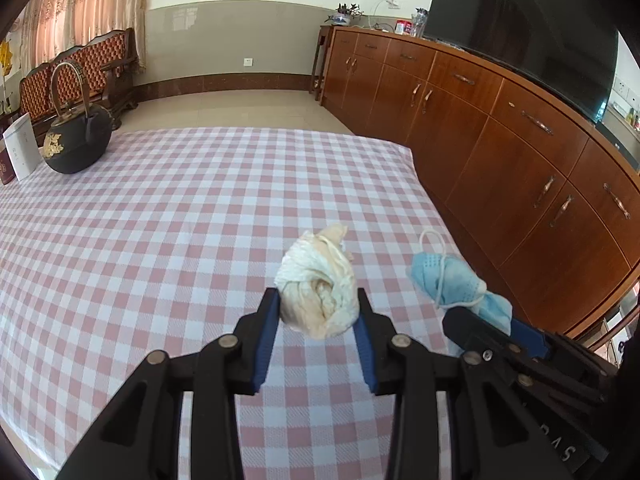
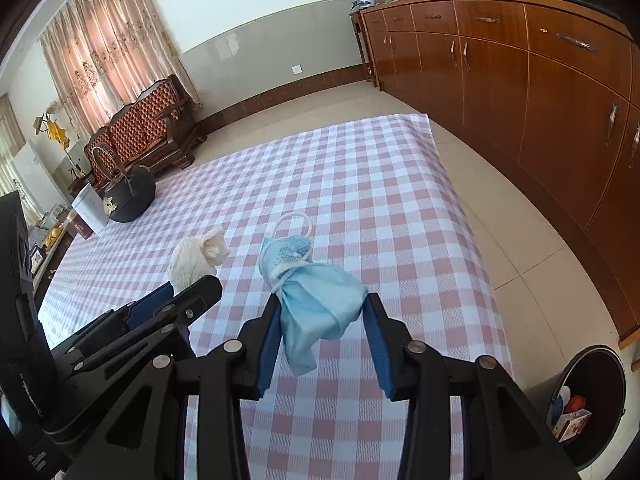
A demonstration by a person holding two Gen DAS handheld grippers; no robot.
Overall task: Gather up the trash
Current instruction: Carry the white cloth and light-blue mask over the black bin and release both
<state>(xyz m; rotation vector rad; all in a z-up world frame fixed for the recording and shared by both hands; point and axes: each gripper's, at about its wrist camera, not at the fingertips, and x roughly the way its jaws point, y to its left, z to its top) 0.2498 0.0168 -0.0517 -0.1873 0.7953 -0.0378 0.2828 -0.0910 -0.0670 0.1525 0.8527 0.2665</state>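
My left gripper (image 1: 318,300) is shut on a crumpled cream tissue wad (image 1: 318,284), held just over the checked tablecloth (image 1: 160,220). My right gripper (image 2: 322,306) is shut on a crumpled blue face mask (image 2: 316,300) with white ear loops. In the left wrist view the mask (image 1: 452,276) shows to the right, with the right gripper (image 1: 480,324) on it. In the right wrist view the tissue wad (image 2: 194,258) and the left gripper (image 2: 188,292) show to the left.
A black iron teapot (image 1: 78,140) and a white box (image 1: 22,146) stand at the table's far left. A dark trash bin (image 2: 592,400) with some litter stands on the floor right of the table. A long wooden cabinet (image 1: 500,128) runs along the right.
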